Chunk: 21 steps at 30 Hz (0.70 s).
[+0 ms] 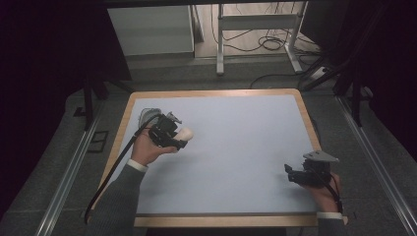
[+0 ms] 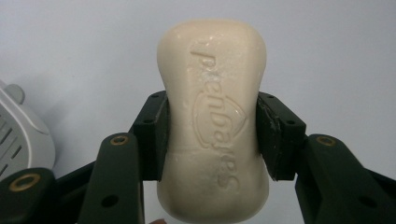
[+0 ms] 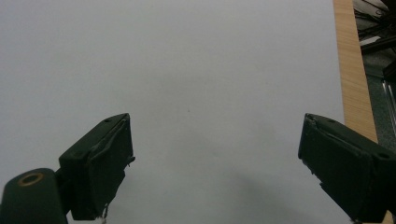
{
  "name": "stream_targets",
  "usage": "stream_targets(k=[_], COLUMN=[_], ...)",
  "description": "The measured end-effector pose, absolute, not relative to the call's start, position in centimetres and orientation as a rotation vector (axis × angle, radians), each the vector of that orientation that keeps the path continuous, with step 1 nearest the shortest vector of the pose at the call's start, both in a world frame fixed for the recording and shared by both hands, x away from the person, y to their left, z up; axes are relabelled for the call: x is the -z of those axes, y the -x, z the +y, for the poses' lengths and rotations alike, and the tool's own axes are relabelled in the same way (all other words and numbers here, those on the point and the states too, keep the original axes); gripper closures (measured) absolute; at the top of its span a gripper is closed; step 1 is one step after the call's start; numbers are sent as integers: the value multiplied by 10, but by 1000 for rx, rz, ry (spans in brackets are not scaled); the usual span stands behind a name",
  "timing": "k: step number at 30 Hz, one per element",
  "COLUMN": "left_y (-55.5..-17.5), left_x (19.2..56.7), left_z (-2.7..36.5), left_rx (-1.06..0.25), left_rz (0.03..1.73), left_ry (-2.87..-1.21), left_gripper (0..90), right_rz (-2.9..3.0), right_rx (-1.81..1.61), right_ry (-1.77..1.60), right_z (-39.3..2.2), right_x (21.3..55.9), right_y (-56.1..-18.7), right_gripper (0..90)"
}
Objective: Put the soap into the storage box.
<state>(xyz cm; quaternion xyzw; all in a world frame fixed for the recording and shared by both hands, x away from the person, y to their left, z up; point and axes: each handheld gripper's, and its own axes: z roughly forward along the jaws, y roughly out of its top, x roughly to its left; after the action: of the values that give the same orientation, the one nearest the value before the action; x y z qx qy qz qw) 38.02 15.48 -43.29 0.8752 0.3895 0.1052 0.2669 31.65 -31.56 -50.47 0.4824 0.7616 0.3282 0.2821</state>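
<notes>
A cream bar of soap [image 2: 214,121] with embossed lettering sits lengthwise between the jaws of my left gripper [image 2: 211,135], which is shut on its narrow waist. In the high view the soap [image 1: 186,133] pokes out to the right of the left gripper [image 1: 176,136], held just above the pale blue mat at the table's left. A white soap dish [image 2: 18,135] lies to the left of that gripper; in the high view the dish [image 1: 147,116] sits behind the hand. My right gripper [image 3: 215,163] stands open over bare mat, near the table's right edge [image 1: 291,173].
The pale blue mat [image 1: 236,147] covers the wooden table, whose rim [image 1: 214,93] shows all round. Beyond the far edge stand a metal table frame [image 1: 255,34] and cables on the floor. Rails run along both sides of the table.
</notes>
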Motion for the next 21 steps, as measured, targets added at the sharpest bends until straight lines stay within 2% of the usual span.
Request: stream_targets(k=[21], left_y=[-395], left_x=[422], left_z=[163], left_rx=[-309], left_rz=[1085], left_ry=[-2355], left_gripper=[496], right_rz=[2036], right_rx=[-879], right_ry=[-1298], right_z=[-317], right_x=[504], right_y=[-316], right_gripper=[99])
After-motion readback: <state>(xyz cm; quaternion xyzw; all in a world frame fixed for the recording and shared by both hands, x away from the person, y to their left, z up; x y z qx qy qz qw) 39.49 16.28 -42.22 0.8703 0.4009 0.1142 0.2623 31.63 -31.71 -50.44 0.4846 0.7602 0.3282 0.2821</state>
